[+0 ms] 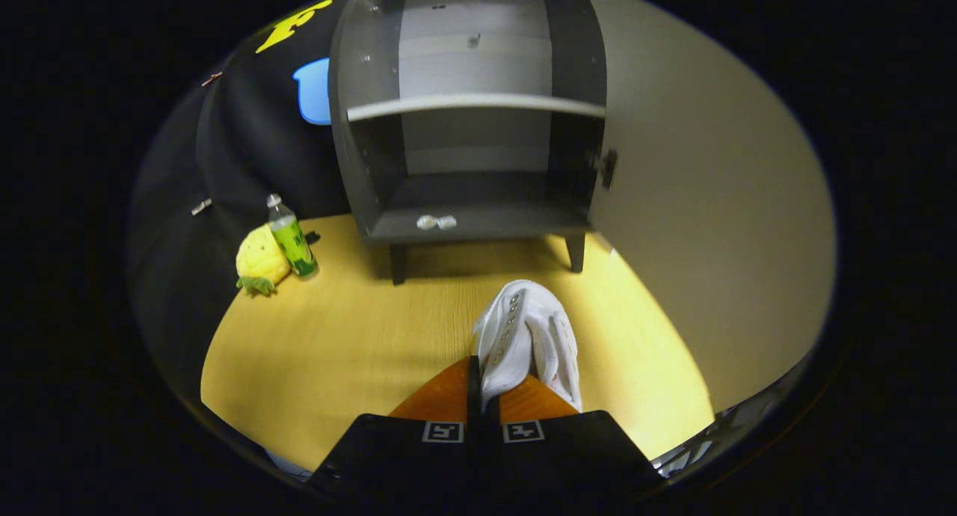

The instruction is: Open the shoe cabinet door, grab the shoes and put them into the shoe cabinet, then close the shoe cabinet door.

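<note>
Gripper [484, 385] fingers pinch the white lace-up shoe [527, 336], held above the yellow wooden floor near the open grey shoe cabinet [467, 105]; carry it level and straight into the far lower compartment.

A white shoe [527, 336] hangs low at centre, above the yellow bench [336, 344]; the grey shoe cabinet [467, 127] stands top centre, door [695, 224] open.

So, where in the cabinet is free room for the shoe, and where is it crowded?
The gripper is shut on the white shoe. The shoe cabinet stands open. Its lower compartment is bare behind a small pale object at the front edge. The middle shelf looks bare too. Crowded: the plush pineapple and bottle left of it.
</note>
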Demonstrator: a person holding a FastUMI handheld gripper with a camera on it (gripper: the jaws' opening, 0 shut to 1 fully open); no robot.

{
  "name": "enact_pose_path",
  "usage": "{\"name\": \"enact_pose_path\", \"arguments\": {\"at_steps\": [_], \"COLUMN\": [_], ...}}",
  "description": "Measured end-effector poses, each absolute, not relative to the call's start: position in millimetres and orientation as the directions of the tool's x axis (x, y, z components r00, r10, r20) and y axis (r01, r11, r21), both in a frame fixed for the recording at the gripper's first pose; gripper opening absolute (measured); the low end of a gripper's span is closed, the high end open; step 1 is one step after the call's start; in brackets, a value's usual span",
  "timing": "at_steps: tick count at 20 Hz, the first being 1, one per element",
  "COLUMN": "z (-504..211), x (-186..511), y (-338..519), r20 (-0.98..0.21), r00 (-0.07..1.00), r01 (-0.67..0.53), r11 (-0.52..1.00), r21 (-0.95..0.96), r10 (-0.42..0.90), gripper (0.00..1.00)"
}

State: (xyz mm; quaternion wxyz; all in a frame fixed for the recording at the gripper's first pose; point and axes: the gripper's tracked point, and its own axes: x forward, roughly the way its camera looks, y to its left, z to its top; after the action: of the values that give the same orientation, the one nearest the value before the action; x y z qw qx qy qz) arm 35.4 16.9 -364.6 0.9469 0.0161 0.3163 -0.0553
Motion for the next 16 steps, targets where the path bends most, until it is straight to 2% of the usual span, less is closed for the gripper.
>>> {"name": "enact_pose_path", "arguments": {"at_steps": [7,16], "z": [-234,-161], "x": [107,237], "y": [14,4], "r20": [-0.404,-0.236], "r00": [0.91,0.97], "r01": [0.087,0.054], "r11": [0.996,0.997], "r21": [-0.024,-0.05], "r10": [-0.09,-0.064], "gripper": [0.04,0.04]}}
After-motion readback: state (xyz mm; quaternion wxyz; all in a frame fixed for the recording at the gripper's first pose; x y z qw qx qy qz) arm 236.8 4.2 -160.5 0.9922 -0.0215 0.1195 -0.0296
